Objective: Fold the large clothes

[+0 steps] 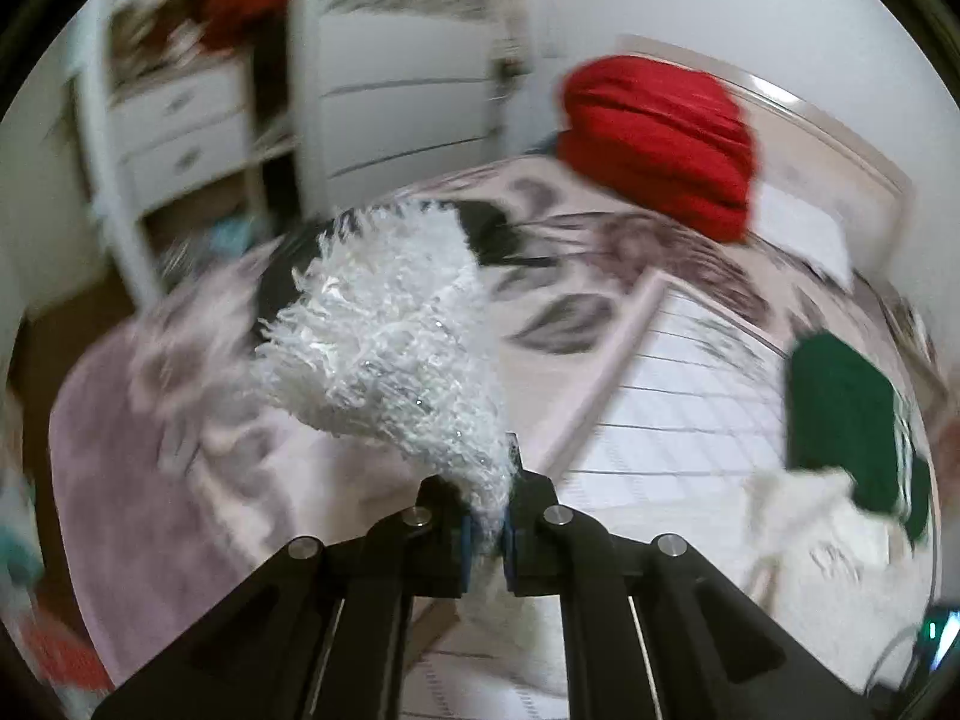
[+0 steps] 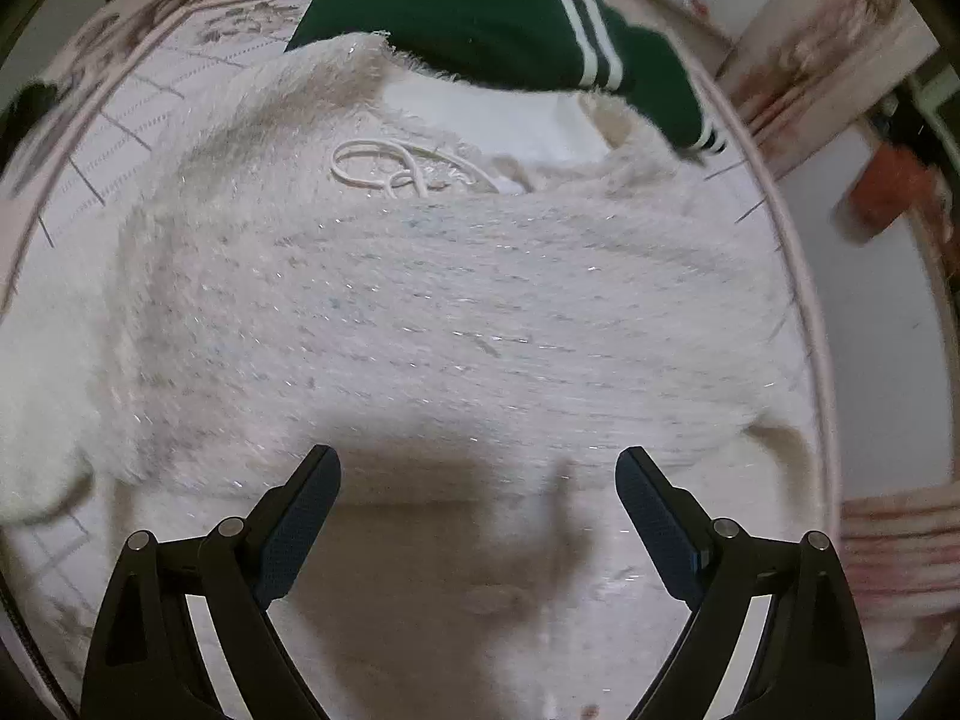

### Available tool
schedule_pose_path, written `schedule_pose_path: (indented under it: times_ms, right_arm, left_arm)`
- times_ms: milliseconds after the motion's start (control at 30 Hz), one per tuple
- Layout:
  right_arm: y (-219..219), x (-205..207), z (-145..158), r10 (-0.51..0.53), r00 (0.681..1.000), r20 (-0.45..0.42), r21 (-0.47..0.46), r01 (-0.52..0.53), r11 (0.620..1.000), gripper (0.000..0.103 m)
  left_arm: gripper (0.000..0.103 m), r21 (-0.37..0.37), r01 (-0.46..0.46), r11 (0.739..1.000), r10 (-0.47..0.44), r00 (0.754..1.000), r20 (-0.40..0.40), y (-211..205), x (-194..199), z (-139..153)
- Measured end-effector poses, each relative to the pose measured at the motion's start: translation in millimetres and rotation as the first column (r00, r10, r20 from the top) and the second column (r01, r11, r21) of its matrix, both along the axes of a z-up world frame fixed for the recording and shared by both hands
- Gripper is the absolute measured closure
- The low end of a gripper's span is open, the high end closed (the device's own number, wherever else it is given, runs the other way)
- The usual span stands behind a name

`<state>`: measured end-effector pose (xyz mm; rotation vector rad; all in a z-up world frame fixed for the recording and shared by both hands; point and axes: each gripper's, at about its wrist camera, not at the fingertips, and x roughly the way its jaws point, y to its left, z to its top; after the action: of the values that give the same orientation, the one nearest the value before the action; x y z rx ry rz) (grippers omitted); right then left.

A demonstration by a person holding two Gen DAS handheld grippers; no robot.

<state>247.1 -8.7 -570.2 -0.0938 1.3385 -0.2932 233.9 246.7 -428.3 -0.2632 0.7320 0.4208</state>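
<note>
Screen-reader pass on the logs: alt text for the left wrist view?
The left gripper is shut on a fluffy white sweater, held above a patterned bed. A red garment and a green garment lie farther off.

White drawers (image 1: 174, 126) beside patterned bed (image 1: 600, 240)

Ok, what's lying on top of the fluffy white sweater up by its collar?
A green garment with white stripes overlaps the white sweater's top edge, and a white cord lies loose near the collar. The part of the sweater under the green garment is hidden.
</note>
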Motion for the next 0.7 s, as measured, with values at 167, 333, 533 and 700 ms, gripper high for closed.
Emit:
schedule_pose_path:
  times_ms: [167,333,533,700]
  right_arm:
    - [-25.7,-1.6,1.9,-0.071,0.998,-0.001,0.116,0.07,0.991,0.009]
    - [-107.9,-30.0,7.6,-0.191,0.981,-0.034,0.195,0.194,0.962,0.009]
    - [-231.3,-75.0,4.9,-0.3,0.95,-0.088,0.189,0.312,0.931,0.008]
    - [-309.0,-96.5,-4.8,-0.366,0.921,-0.133,0.24,0.389,0.89,0.008]
  left_arm:
    - [0.099,0.028,0.203,0.979,-0.203,0.979,-0.004,-92.7,20.5,27.4]
    - [0.099,-0.038,0.405,0.914,-0.405,0.914,-0.014,-224.4,37.2,39.4]
    - [0.099,-0.203,0.524,0.827,-0.551,0.827,-0.108,-378.0,62.3,1.9]
    - [0.097,-0.238,0.534,0.811,-0.584,0.759,-0.288,-455.8,77.4,-54.0]
